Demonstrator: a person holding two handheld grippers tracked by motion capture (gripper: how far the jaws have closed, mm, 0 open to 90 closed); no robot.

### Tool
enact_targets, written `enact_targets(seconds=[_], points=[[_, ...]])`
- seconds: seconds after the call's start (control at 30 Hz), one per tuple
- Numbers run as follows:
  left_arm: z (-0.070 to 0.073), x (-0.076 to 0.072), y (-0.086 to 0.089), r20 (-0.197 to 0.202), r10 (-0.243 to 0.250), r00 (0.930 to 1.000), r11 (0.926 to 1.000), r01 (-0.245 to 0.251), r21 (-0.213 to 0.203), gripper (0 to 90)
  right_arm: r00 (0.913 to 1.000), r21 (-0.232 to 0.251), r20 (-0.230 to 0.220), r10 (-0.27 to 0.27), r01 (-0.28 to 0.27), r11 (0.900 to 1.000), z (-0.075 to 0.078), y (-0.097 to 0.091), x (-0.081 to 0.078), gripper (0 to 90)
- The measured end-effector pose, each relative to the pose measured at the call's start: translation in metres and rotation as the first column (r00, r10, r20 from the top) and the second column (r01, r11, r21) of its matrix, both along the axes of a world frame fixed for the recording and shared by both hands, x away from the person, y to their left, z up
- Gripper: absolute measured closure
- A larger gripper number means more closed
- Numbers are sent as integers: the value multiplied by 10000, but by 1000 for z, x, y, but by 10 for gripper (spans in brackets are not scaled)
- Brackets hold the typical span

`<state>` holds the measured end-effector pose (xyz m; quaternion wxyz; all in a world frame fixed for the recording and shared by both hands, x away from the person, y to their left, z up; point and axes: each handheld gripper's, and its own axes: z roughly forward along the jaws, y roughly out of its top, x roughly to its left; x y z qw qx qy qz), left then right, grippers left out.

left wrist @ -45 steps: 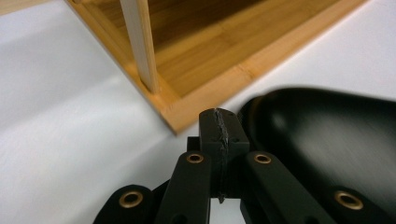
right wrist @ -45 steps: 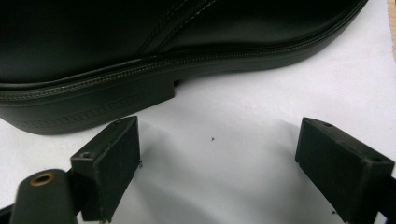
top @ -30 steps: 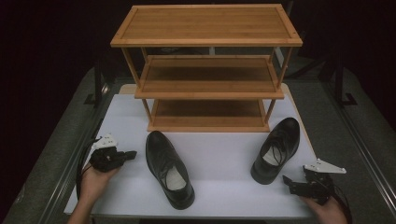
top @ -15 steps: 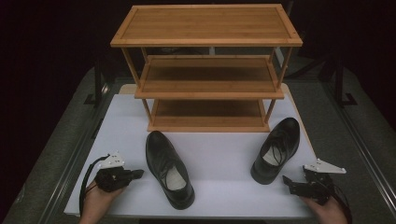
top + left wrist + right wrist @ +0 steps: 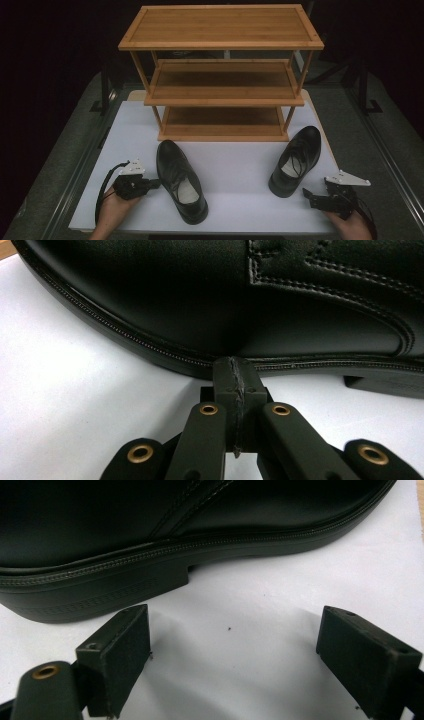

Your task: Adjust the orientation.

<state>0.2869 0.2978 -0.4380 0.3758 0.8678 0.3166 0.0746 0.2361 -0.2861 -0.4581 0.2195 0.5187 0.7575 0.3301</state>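
1. Left gripper view: left gripper [image 5: 235, 365] jaws pressed together, empty, tips at the sole edge of the left shoe [image 5: 210, 295]; contact uncertain.
2. Right gripper view: right gripper [image 5: 235, 655] jaws wide apart, empty; right shoe [image 5: 150, 525] heel just beyond them.
3. High view: both shoes lie on the white bench [image 5: 240, 165], before the wooden rack [image 5: 222, 80].

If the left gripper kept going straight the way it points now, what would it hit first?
Probably the left black shoe: the left gripper, jaws shut together, points at the shoe's side just above the sole, very close; actual contact can't be told.
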Motion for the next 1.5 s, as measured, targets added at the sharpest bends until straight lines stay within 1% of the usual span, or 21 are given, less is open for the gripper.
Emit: enact_targets(seconds=[0.13, 0.3, 0.53, 0.6, 0.67, 0.77, 0.87, 0.9, 0.93, 1.0, 1.07, 1.3, 1.4, 1.5], points=[[1, 1, -2, 65, -4, 10000, 9999, 4, 119, 900, 10000, 13, -9, 1, -1, 10000, 0, 0, 0, 135], [1, 6, -4, -49, -82, 10000, 9999, 83, 60, 900, 10000, 13, -7, -5, 5, 10000, 0, 0, 0, 134], [1, 16, -15, -33, -221, 9997, 9996, 222, 174, 900, 10000, 2, 0, 1, -1, 10000, 0, 0, 0, 134], [1, 19, -18, -89, -236, 9997, 9996, 238, 118, 900, 10000, -1, 3, 2, -2, 10000, 0, 0, 0, 134], [1, 21, -22, -113, -239, 9996, 9996, 241, 155, 900, 10000, 8, -4, -3, 3, 10000, 0, 0, 0, 134], [1, 23, -25, -83, -285, 9996, 9995, 286, 158, 900, 10000, 2, 0, 3, -3, 10000, 0, 0, 0, 134], [2, 27, -34, -59, -431, 9991, 9986, 433, 319, 900, 10000, 9, -3, 2, -2, 10000, 0, 0, 0, 134], [2, 27, -34, -59, -431, 9991, 9986, 433, 319, 900, 10000, 9, -3, 2, -2, 10000, 0, 0, 0, 134], [2, 29, -38, -23, -447, 9990, 9984, 448, 333, 900, 10000, 16, -4, -1, 1, 10000, 0, 0, 0, 134], [2, 30, -40, -32, -486, 9988, 9982, 487, 341, 900, 10000, 20, 0, 2, -2, 10000, 0, 0, 0, 134], [2, 33, -44, -65, -477, 9988, 9986, 479, 217, 900, 10000, 22, -2, 5, -5, 10000, 0, 0, 0, 134], [3, 38, -53, -53, -636, 9980, 9975, 637, 307, 900, 10000, 25, 0, 3, -3, 10000, 0, 0, 0, 134], [3, 39, -60, -45, -697, 9976, 9973, 698, 208, 900, 10000, 26, 0, 4, -4, 10000, 0, 0, 0, 134], [3, 39, -62, -41, -734, 9973, 9971, 734, 203, 900, 10000, 28, 2, 6, -6, 10000, 0, 0, 0, 134]])
